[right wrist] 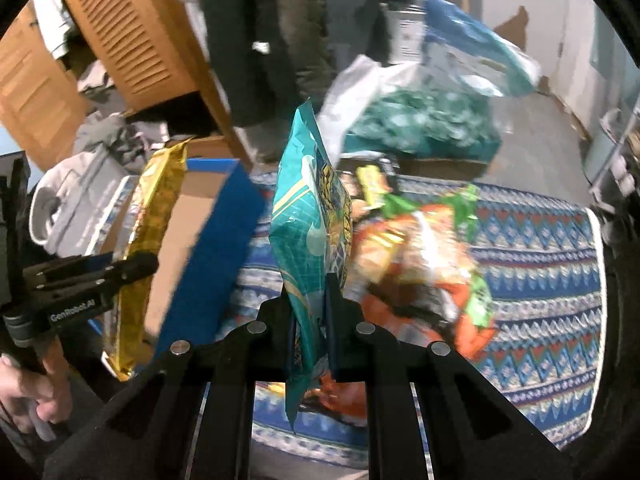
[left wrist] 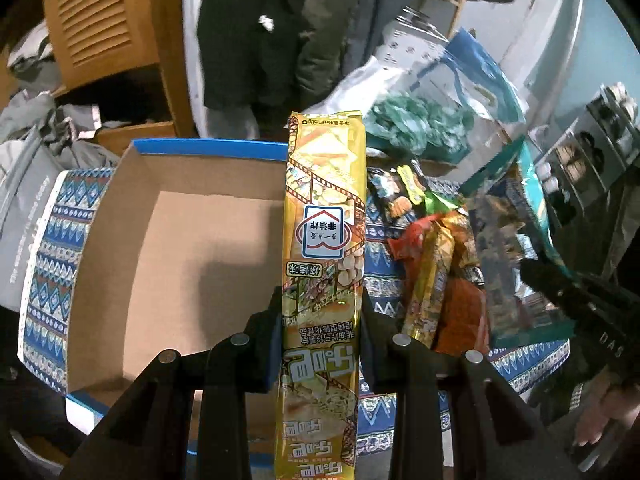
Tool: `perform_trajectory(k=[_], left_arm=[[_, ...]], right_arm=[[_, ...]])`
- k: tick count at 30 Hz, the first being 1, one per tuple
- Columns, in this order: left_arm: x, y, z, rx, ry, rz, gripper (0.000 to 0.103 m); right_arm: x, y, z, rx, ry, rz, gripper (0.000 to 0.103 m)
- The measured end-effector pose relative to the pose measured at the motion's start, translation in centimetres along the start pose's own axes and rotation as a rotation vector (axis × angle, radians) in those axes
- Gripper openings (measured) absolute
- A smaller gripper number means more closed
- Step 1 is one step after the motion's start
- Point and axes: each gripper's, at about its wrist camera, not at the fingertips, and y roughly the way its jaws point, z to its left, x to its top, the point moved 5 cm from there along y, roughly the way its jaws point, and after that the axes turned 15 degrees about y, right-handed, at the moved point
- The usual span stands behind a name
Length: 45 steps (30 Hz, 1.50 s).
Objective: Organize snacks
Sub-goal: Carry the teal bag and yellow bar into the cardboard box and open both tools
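The left gripper [left wrist: 320, 312] clamps a yellow snack pack [left wrist: 324, 216] (over the cardboard box [left wrist: 180, 248]); the right gripper [right wrist: 310, 312] pinches a teal bag [right wrist: 308, 216].

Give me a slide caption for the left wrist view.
Left tool clamps a long yellow foil snack packet beside an open cardboard box.

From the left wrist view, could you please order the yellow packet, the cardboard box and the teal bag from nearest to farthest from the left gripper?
1. Yellow packet: clamped in the left gripper.
2. Cardboard box: left, just beyond.
3. Teal bag: far right.
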Motion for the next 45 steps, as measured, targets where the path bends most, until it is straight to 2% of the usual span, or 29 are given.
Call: perform_trajectory(k=[7,20,28,36,39,40,43,45], left_arm=[[-0.8,-1.7,3.1,-0.008,-0.061,-0.032,0.032],[-3.4,-1.5,9.4,0.057,-0.161,-0.026,0.032],[-4.9,-0.2,12.3,0.082,-0.221,-0.001,0.032],[-5.7,0.6,13.6,0.109,-0.253,0.022,0.033],[-5.6,0.3,14.0,0.120,-0.260,0.013,0.047],[-5.6,0.2,14.1,0.124,-0.265,0.012,0.052],[-5.5,0.0,14.2,0.121,-0.277,0.013,0.055],[-5.5,0.0,14.2,0.121,-0.279,0.017,0.061]], right_arm=[[0.5,1.3,5.5,0.055,-0.060,0.018,0.011],[-0.1,4.4,14.9,0.142,-0.149,0.070,0.011],[-1.1,6.9,17.7,0.150,-0.175,0.124,0.011],[-1.7,8.6,18.6,0.129,-0.189,0.157,0.011],[-1.5,8.7,18.3,0.116,-0.174,0.145,0.019],[-1.4,8.5,18.2,0.111,-0.174,0.137,0.030],[-1.0,8.1,17.8,0.103,-0.171,0.115,0.039],[-0.9,7.7,17.4,0.092,-0.165,0.106,0.048]])
